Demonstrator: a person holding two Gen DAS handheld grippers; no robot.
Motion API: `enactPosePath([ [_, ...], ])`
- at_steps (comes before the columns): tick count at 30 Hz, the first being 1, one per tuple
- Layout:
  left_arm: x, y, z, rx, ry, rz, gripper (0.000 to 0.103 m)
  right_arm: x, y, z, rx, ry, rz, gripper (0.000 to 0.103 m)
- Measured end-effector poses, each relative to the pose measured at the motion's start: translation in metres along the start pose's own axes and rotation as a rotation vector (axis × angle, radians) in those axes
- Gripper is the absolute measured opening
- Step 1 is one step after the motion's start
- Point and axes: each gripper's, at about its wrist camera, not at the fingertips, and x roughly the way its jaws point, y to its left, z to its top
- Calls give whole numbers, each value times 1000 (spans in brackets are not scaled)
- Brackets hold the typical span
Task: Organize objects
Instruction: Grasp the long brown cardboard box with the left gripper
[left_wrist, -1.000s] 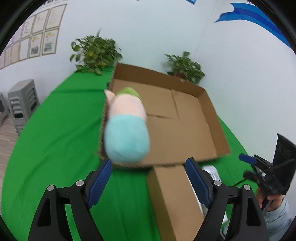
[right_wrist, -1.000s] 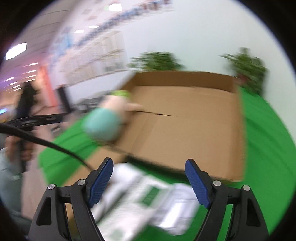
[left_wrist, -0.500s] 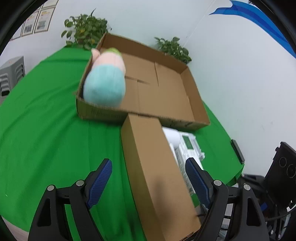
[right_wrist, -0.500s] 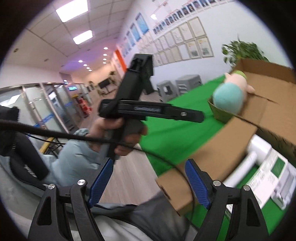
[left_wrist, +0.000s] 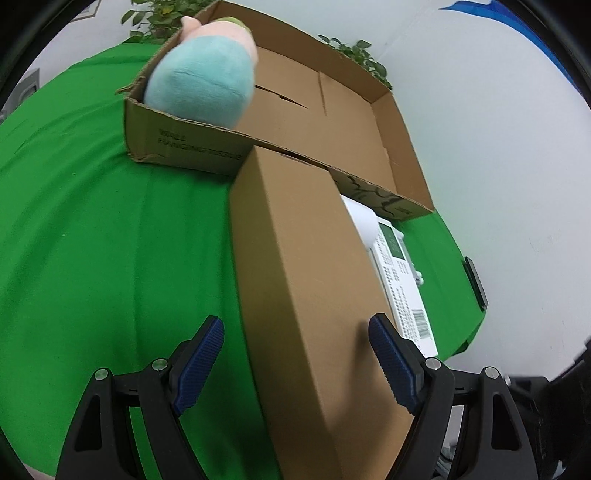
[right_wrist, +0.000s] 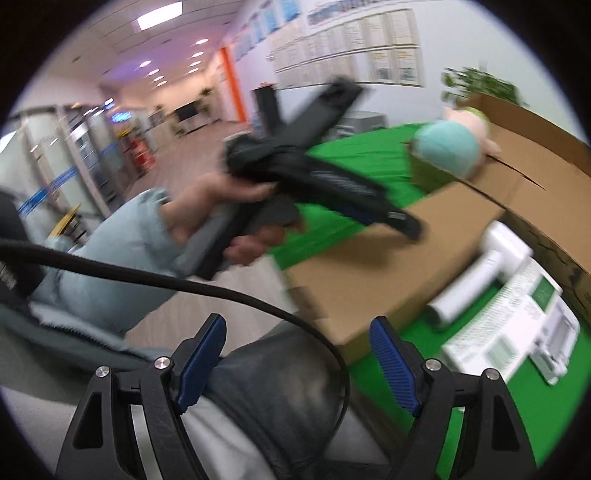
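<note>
Since the earlier frame, the left hand-held gripper (left_wrist: 295, 354) has come lower and closer over the long closed cardboard box (left_wrist: 310, 280), which now fills the lower middle of the left wrist view; before, the open cardboard tray (left_wrist: 384, 122) held that place. Its blue pads (left_wrist: 201, 360) stand wide apart, one on either side of the box's near end, neither pressing on it; nothing is gripped.

The plush toy (left_wrist: 201, 79), teal at the near end and pink beyond, sits in the near left corner of the open tray, bulging over the wall, the same corner as before. The long box lies on the green surface (left_wrist: 110, 258) with its far end against the tray's front wall. A white boxed appliance (left_wrist: 399, 273) with a green label and barcode lies just beside the long box on its right.

The right hand-held gripper (right_wrist: 297, 363) has swung away from the tray towards the room. Its view now shows the person's left hand (right_wrist: 221, 218) in a pale blue sleeve (right_wrist: 122, 258) gripping the other tool, blurred. The long box (right_wrist: 388, 266), white appliance (right_wrist: 517, 314) and plush toy (right_wrist: 448, 147) sit at the right. Its jaws are open and empty, above the person's dark clothing.
</note>
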Motion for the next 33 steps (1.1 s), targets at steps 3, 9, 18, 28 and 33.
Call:
enactPosePath([
  [3, -2, -5, -2, 14, -4, -8, 79, -2, 10, -4, -81, 23, 3, 80],
  [9, -2, 6, -5, -15, -23, -18, 80, 5, -25, -14, -142, 168, -268, 80],
  [18, 4, 11, -1, -36, -28, -55, 80, 37, -31, -3, -160, 62, -229, 80],
  [28, 13, 14, -1, -51, -28, -97, 80, 32, -39, -8, -104, 14, -206, 84],
  [33, 21, 13, -4, -67, -9, -144, 80, 49, -35, -15, -43, 22, -213, 85],
])
